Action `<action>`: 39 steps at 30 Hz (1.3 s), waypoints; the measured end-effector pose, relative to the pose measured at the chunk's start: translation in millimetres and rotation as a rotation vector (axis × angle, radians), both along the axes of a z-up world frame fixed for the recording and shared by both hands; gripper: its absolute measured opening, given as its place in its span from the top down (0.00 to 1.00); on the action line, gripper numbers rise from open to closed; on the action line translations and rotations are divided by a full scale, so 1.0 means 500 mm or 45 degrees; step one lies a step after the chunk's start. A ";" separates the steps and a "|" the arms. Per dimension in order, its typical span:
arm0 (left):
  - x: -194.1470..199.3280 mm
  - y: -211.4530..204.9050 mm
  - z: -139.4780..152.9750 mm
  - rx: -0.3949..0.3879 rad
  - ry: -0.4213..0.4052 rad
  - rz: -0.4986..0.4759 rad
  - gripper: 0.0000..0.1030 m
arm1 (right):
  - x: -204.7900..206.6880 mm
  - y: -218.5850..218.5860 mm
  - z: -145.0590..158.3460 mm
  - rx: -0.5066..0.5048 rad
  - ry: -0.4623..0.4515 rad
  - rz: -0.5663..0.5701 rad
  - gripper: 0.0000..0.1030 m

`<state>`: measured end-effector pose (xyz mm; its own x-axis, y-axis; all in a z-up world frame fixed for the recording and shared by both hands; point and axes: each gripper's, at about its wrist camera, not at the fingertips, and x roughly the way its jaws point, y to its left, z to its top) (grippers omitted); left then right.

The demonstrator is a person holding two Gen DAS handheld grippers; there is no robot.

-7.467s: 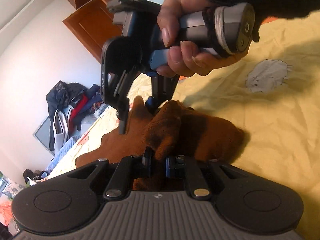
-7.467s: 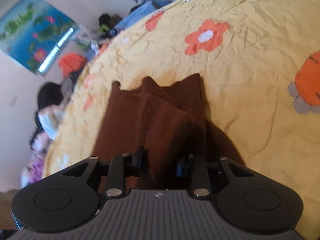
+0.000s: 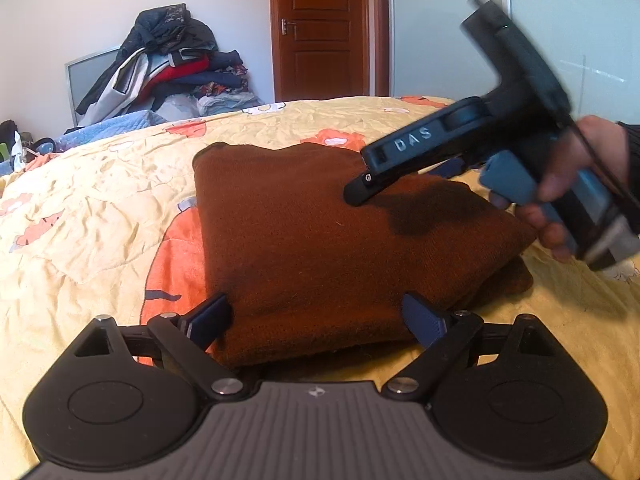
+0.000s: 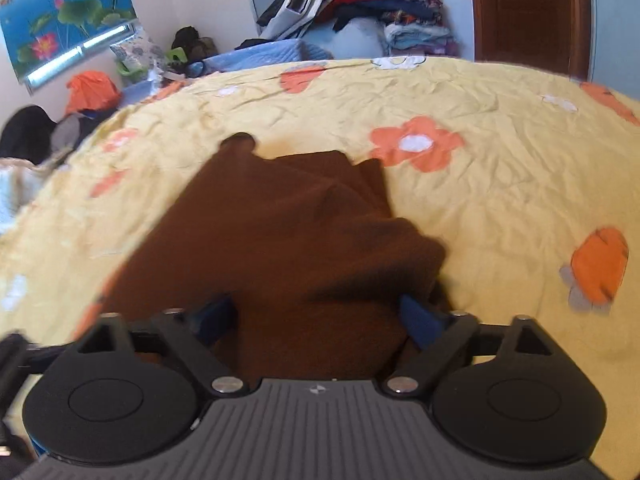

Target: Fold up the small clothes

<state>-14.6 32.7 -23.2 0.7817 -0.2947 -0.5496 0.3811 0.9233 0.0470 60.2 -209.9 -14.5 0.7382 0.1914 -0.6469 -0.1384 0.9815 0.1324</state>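
While both grippers [image 3: 316,320] [image 4: 316,318] spread wider, one brown garment [image 3: 320,248], seemingly folded, lies unpinched.

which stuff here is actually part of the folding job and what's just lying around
Job:
brown garment, folded on the yellow bedspread
left hand-held gripper, jaws opening
right hand-held gripper, jaws opening

Lying about:
clothes pile
lotus poster
wooden door
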 end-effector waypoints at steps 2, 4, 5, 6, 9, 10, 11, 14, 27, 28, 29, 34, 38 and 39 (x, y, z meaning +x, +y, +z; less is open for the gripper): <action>-0.018 0.007 0.010 0.029 -0.017 0.024 0.08 | -0.001 -0.005 0.019 0.057 0.044 -0.043 0.06; -0.055 0.021 0.019 0.074 -0.076 0.015 0.08 | -0.041 -0.005 0.048 0.109 0.008 -0.055 0.16; -0.080 0.030 0.018 0.126 -0.131 0.011 0.08 | -0.080 -0.007 0.061 0.152 -0.039 -0.036 0.17; -0.101 0.036 0.013 0.188 -0.175 0.013 0.08 | -0.115 -0.011 0.070 0.189 -0.081 -0.026 0.16; -0.125 0.051 -0.005 0.271 -0.183 0.034 0.08 | -0.211 -0.024 0.092 0.286 -0.117 -0.014 0.14; -0.122 0.055 -0.008 0.262 -0.166 0.051 0.09 | -0.222 -0.029 0.090 0.307 -0.102 -0.016 0.15; -0.115 0.059 -0.008 0.238 -0.146 0.070 0.12 | -0.239 -0.031 0.086 0.329 -0.078 -0.017 0.16; -0.084 0.060 0.000 0.163 -0.095 0.125 0.18 | -0.208 -0.037 0.069 0.342 -0.009 0.002 0.39; -0.052 0.070 0.017 -0.005 0.023 0.158 0.91 | -0.121 -0.049 0.056 0.250 0.066 0.073 0.88; -0.051 0.071 0.007 0.012 0.036 0.159 0.91 | -0.118 -0.054 0.039 0.247 0.098 0.069 0.89; -0.051 0.069 -0.002 0.026 0.042 0.165 0.91 | -0.117 -0.054 0.020 0.251 0.122 0.076 0.89; -0.058 0.063 -0.001 0.050 0.008 0.147 0.91 | -0.128 -0.074 0.028 0.401 0.089 0.045 0.64; -0.055 0.060 -0.008 0.068 -0.014 0.145 0.91 | -0.112 -0.107 0.086 0.420 -0.043 -0.046 0.36; -0.056 0.057 -0.008 0.075 -0.018 0.147 0.91 | -0.098 -0.112 0.097 0.422 -0.055 -0.074 0.36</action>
<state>-42.4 61.3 -27.3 0.8162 -0.1700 -0.5522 0.2716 0.9564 0.1071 11.2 -266.1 34.2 0.7792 0.3430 -0.5246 -0.0958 0.8923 0.4411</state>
